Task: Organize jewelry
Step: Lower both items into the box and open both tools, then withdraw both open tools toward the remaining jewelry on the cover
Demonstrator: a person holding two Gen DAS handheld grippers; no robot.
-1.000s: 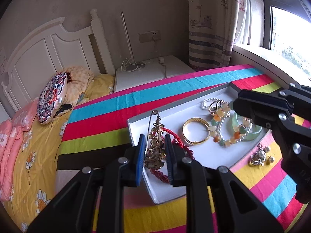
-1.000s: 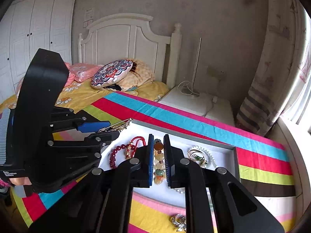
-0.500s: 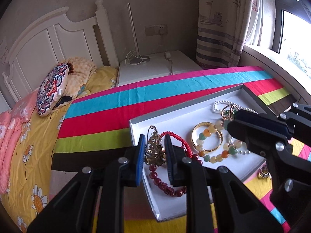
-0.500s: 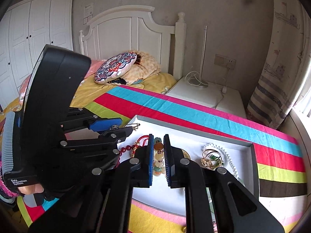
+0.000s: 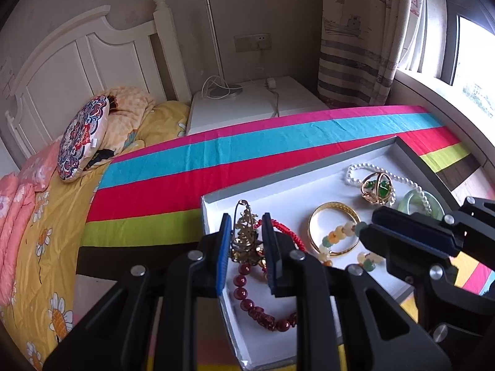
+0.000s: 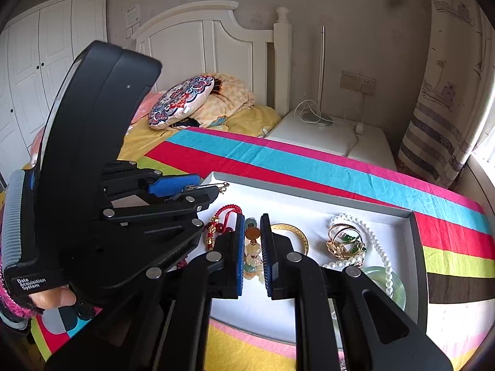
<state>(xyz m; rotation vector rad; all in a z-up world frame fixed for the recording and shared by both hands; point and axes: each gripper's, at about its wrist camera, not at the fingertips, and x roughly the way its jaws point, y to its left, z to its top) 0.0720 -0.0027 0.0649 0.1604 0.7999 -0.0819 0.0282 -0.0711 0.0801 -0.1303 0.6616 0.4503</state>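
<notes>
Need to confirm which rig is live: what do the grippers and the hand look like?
Both grippers, left and right, are black plastic with blue finger pads and silver screws. The left body carries white "Data Acquisition System" lettering. The hand wears a pink knit cuff.

Bright daylight comes in from the window [image 5: 470,71]; it glares white. Picture edges bend and go dark.

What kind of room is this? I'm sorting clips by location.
A bedroom, most likely: a white headboard over a bed with a patterned cushion, a nightstand beside it, and a white wardrobe along the wall.
</notes>
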